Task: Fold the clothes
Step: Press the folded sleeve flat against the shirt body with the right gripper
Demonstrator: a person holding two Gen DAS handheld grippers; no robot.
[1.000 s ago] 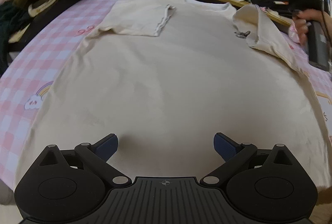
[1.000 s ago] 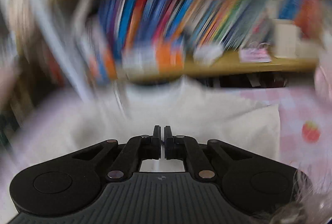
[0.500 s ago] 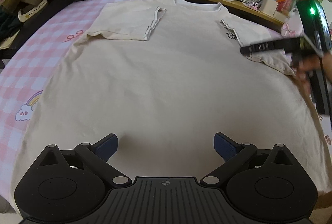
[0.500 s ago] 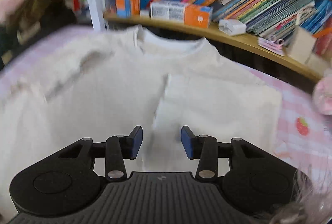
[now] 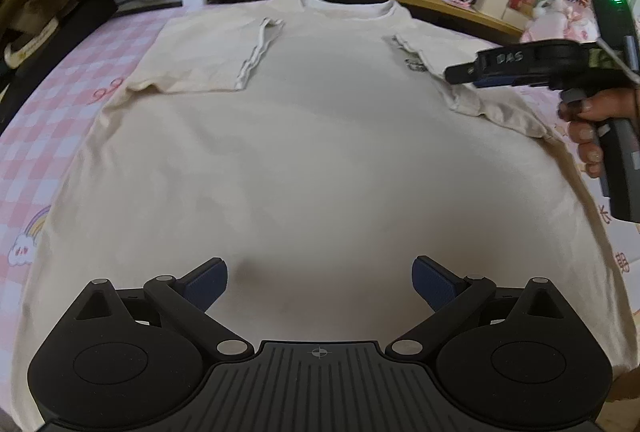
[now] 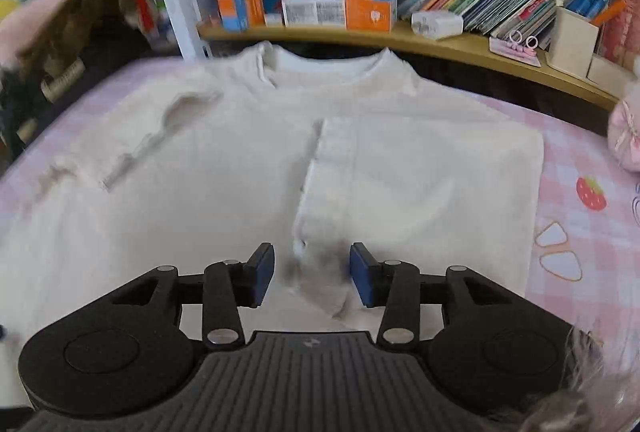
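right hand-held gripper (image 6: 312,274) released, apparently just above folded sleeve (image 6: 420,192) of t-shirt (image 5: 312,160).

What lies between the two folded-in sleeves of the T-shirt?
Only bare chest fabric of the T-shirt, with a small dark print beside the right sleeve; the left sleeve lies opposite. Left wrist view.

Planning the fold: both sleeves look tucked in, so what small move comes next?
Probably take the right gripper off the folded sleeve and toward the T-shirt side edge; its fingers are apart, gripping nothing, and both sleeves lie flat.
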